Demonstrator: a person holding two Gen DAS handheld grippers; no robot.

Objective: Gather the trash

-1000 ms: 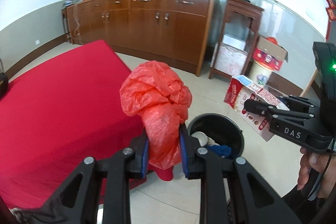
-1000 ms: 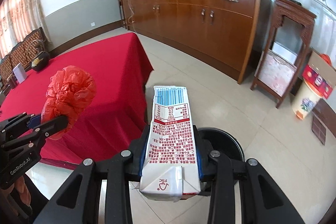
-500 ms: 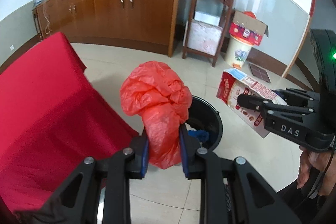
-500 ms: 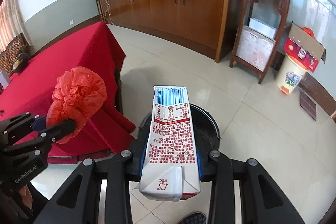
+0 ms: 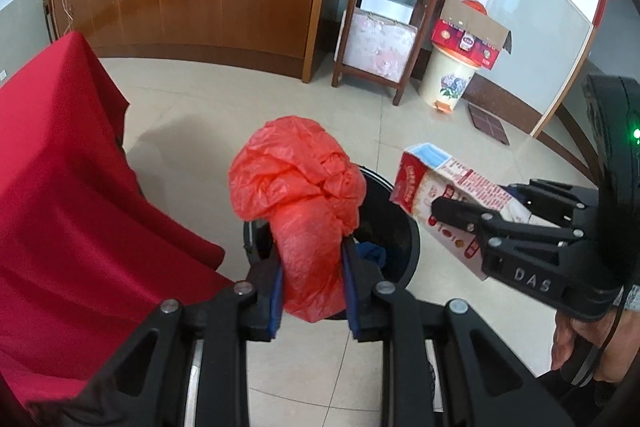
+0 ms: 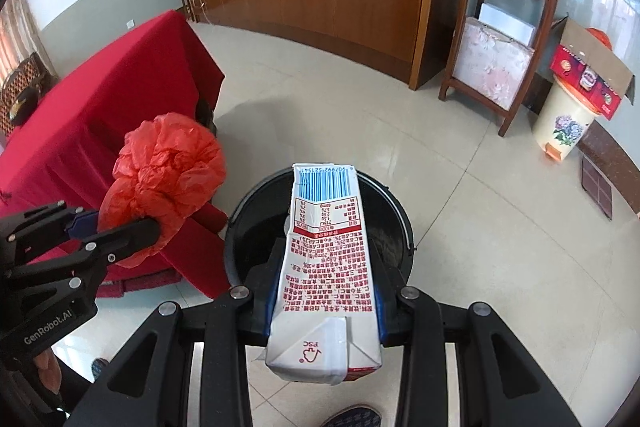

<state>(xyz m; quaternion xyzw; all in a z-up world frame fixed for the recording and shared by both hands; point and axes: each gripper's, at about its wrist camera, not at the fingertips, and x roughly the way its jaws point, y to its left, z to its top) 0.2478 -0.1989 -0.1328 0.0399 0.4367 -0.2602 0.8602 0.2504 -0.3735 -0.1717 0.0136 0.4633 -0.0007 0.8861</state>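
Item: red plastic bag (image 5: pixel 296 195), crumpled, clamped in the left gripper (image 5: pixel 312 291) above the near rim of the black bin (image 6: pixel 320 227); milk carton (image 6: pixel 326 259) clamped in the right gripper (image 6: pixel 324 307) over the bin's mouth. Risk: released off-centre, the light bag may snag the rim or drift to the floor. Markings: "FSC" and a barcode on the carton, "DAS" and "GenRobot.AI" on the grippers.

"DAS" on right gripper (image 5: pixel 472 205), "GenRobot.AI" on left gripper (image 6: pixel 116 223), seemingly "FSC" on carton (image 6: pixel 326 259)

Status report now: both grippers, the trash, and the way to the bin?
Left gripper shut on red plastic bag. Right gripper shut on milk carton. Black bin below, open, nothing in the way.
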